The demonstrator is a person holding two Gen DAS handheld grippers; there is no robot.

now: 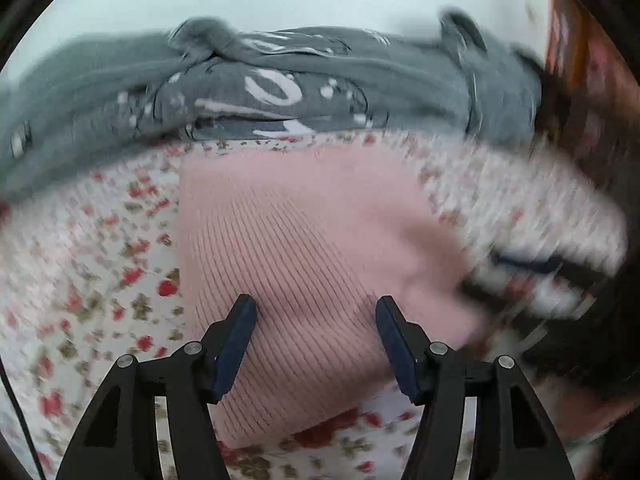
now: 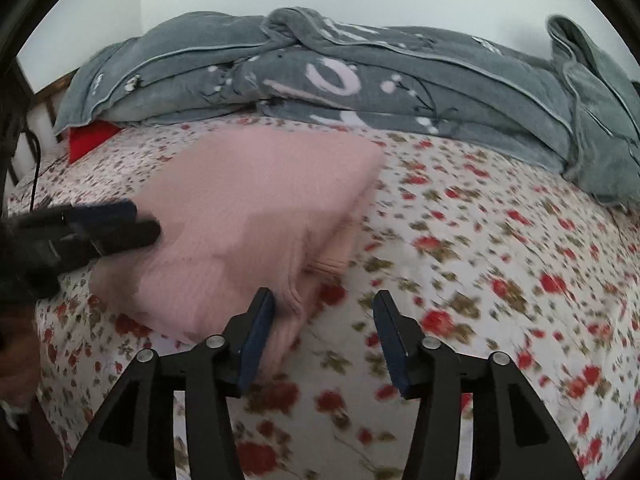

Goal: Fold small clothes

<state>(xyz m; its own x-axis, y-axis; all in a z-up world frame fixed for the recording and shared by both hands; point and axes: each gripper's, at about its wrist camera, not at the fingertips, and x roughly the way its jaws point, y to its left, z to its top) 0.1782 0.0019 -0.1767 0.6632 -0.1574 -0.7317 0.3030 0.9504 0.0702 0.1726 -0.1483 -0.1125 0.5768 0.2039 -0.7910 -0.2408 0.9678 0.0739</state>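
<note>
A pink ribbed garment lies folded on the floral bedsheet. My left gripper hovers open right over it, with pink cloth showing under and between the dark blue pads, and I see nothing clamped. In the right wrist view the same garment lies left of centre, its folded layered edge towards me. My right gripper is open at that edge: its left finger is beside the fold and the bare sheet shows between the fingers. The left gripper reaches in from the left over the garment. The right gripper is only a blur.
A rumpled grey blanket with white print runs along the far side of the bed against a pale wall. A red item pokes out under the blanket's left end. A dark cable and bed frame are at the far left. Floral sheet spreads right.
</note>
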